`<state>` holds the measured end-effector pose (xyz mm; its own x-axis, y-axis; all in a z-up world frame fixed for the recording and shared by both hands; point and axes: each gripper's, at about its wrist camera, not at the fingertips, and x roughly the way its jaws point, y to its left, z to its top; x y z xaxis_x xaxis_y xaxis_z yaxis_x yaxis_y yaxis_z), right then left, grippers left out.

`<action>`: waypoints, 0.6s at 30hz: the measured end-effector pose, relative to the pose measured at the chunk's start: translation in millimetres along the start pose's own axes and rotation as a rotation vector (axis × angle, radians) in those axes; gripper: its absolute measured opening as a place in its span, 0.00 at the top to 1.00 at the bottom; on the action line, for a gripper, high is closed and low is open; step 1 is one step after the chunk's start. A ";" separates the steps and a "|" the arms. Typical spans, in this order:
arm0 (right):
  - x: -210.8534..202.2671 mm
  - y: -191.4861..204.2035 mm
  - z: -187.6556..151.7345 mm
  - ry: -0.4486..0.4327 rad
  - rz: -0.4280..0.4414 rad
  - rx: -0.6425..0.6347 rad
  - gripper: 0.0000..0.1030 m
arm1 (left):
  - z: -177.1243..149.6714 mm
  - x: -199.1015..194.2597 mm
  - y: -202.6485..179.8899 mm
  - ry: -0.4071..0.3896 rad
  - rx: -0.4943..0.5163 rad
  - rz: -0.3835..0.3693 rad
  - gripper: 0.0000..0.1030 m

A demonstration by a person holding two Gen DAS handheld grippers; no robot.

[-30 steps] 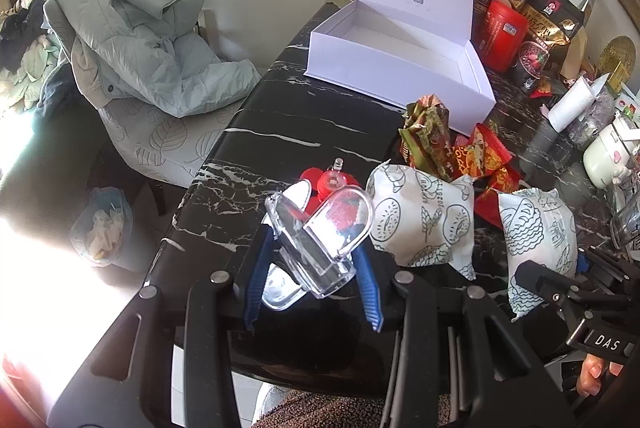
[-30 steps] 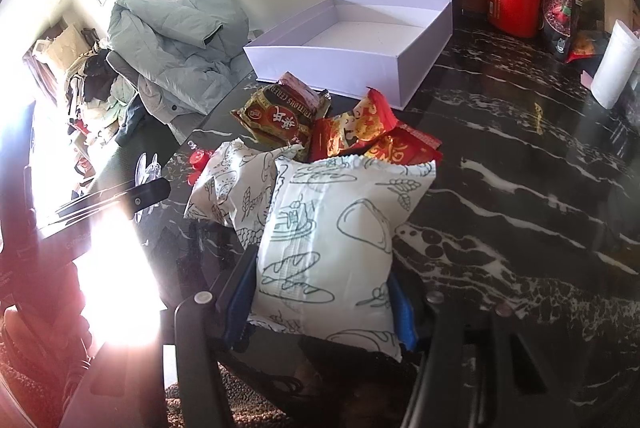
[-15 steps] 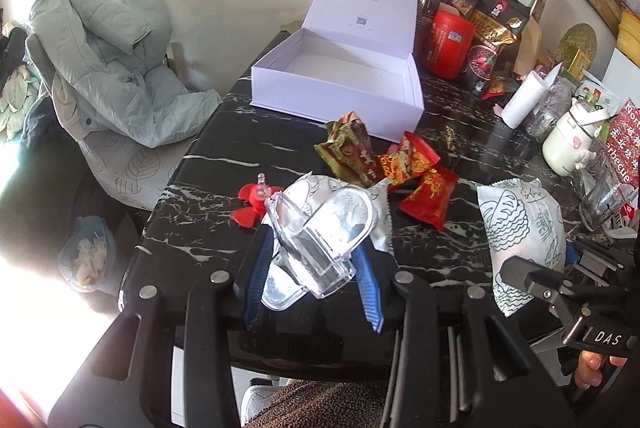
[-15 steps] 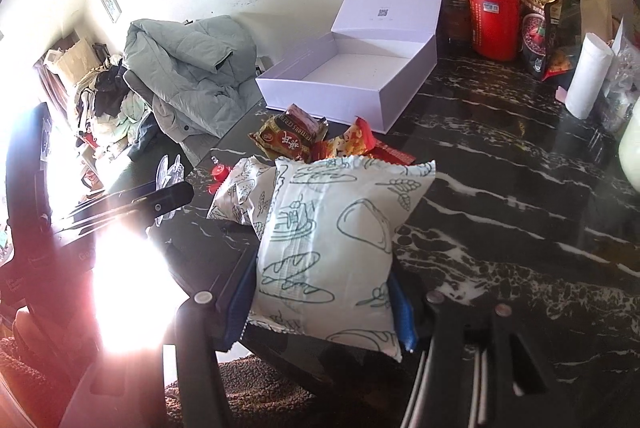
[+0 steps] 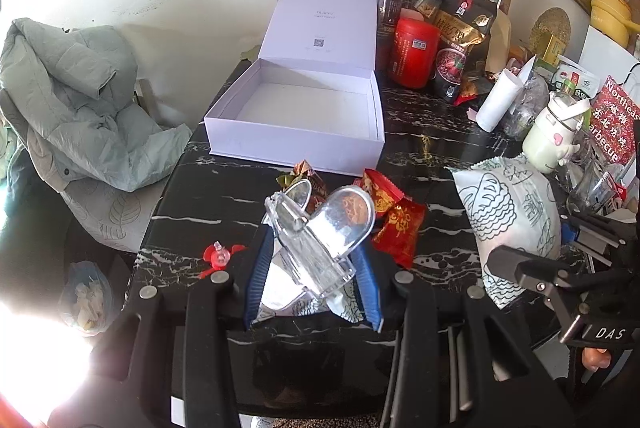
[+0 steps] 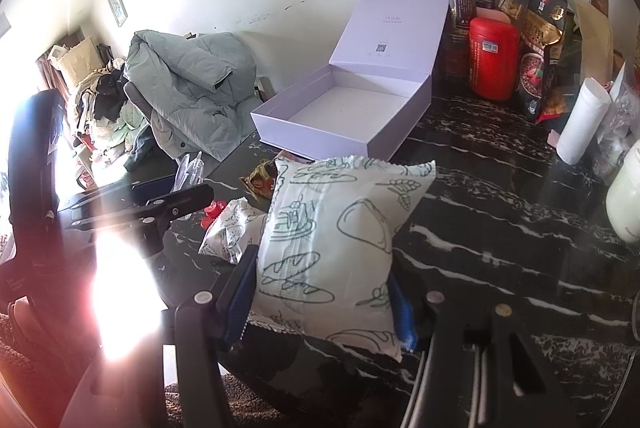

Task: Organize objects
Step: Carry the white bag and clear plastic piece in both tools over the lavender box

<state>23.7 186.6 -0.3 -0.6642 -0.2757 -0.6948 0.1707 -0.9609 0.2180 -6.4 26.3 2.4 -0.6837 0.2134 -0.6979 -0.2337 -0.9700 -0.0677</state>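
Clear plastic filled the left gripper (image 5: 313, 264): its blue fingers were clenched on a transparent case (image 5: 320, 236), held above the near edge of the black marble table (image 5: 432, 144). A second earlier the same case had hung lower and closer to the tabletop, with the red plastic piece (image 5: 219, 255) showing just behind it; now that piece lay on the table to the left of the fingers, and the white lidded box (image 5: 298, 126) had shrunk toward the far middle of the view as the gripper rose.

On the right, the right gripper (image 6: 322, 294) was grasping a white printed snack bag (image 6: 340, 236) across its lower half, the blue pads pressing both sides. The grip looked the same as a second before, but the bag had been lifted: it now stood upright well clear of the table, and the second white printed bag (image 6: 230, 228) stayed down on the marble to its left. The brown snack packet (image 6: 262, 180) lay farther off, between that bag and the box, and the red snack packets (image 5: 394, 224) rested on the table right of the case in the left view.

At the far right the red canister (image 6: 493, 62) and the dark pouches stood unmoved beside the open lid. A grey-green jacket (image 5: 76, 108) was draped over a chair to the far left.
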 end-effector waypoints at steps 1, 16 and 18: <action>0.9 -1.0 3.1 -0.002 0.001 -0.001 0.43 | 2.4 1.7 0.7 0.000 0.005 -0.002 0.63; 23.4 -13.5 55.7 -0.012 -0.007 -0.042 0.43 | 57.6 34.3 -2.1 -0.016 0.082 -0.025 0.63; 27.6 -16.1 63.6 -0.011 -0.001 -0.045 0.43 | 65.0 38.8 -1.9 -0.017 0.090 -0.026 0.63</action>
<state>-43.7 196.1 20.6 -0.6727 -0.2747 -0.6871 0.2023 -0.9614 0.1864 -77.4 44.0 21.8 -0.6882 0.2408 -0.6844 -0.3116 -0.9500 -0.0209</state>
